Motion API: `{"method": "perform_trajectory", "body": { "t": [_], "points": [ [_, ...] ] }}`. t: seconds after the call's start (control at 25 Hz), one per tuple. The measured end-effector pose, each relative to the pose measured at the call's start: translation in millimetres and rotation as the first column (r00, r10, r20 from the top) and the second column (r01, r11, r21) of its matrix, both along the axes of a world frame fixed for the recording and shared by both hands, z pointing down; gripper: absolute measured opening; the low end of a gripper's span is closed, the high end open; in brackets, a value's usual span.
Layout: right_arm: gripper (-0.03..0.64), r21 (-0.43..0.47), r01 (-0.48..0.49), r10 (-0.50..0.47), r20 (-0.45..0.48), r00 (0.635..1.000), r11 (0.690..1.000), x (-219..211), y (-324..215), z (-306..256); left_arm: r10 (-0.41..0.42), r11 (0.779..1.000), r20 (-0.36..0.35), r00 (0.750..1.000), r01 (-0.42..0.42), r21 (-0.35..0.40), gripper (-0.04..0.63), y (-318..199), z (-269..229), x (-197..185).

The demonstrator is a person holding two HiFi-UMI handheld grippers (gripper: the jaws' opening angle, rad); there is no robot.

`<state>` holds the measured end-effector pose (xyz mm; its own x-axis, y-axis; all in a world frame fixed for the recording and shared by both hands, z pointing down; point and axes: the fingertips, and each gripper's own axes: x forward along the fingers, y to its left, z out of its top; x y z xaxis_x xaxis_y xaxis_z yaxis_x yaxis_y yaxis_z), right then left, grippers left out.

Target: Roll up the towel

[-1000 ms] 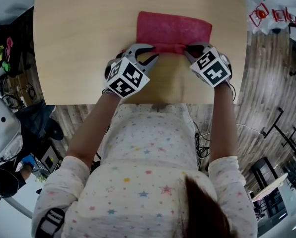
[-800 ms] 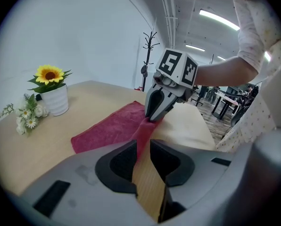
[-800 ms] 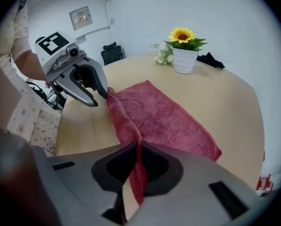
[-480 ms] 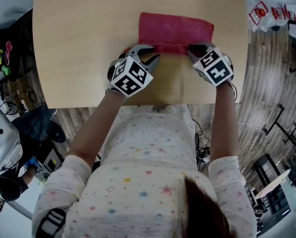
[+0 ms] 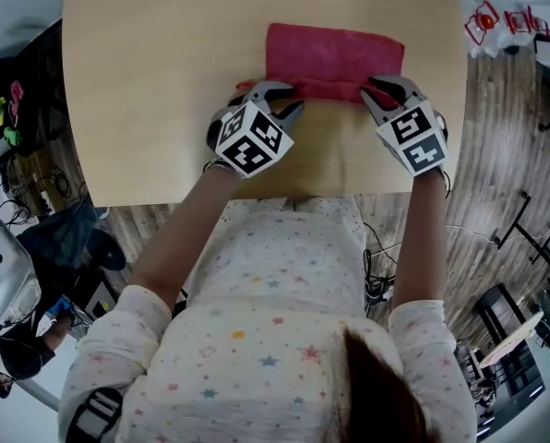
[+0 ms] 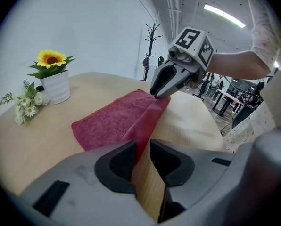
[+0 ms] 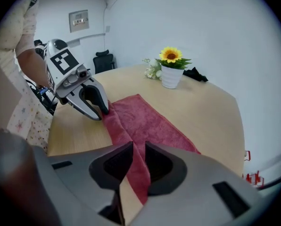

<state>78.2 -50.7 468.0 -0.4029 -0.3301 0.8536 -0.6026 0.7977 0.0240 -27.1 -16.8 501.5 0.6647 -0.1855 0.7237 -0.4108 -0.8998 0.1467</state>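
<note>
Wooden table (image 5: 137, 81) — left tool (image 5: 277, 97), right tool (image 5: 384, 89) — both nose-down, tight on towel (image 5: 335, 52) edge.

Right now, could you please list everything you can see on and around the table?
table: one, light wood, under everything.
towel: one, red, on the table.
pot: one, white, holding a sunflower, beyond the towel.
small flowers: one bunch, white, beside the pot.
coat rack: one, black, behind the table.
left gripper: one, grey, shut on the towel's near edge.
right gripper: one, grey, shut on the same edge.
</note>
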Motion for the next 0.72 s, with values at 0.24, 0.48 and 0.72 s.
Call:
{"method": "perform_trajectory", "body": {
  "t": [0.24,0.48,0.72],
  "points": [
    [0.103,0.078,0.088,-0.088,-0.002,0.996,0.993,-16,22,-4,-0.004,1.0,-0.001,1.0,0.004,-0.004,0.091,-1,1,1],
    [0.143,0.089,0.2,-0.19,-0.109,0.976,0.976,-9,34,19,-0.045,0.999,0.013,0.999,0.045,-0.008,0.092,-6,1,3],
    [0.155,0.05,0.292,-0.283,-0.134,0.95,0.955,-1,29,32,-0.101,0.995,0.035,0.994,0.101,-0.011,0.092,-9,3,2]
  ]
}}
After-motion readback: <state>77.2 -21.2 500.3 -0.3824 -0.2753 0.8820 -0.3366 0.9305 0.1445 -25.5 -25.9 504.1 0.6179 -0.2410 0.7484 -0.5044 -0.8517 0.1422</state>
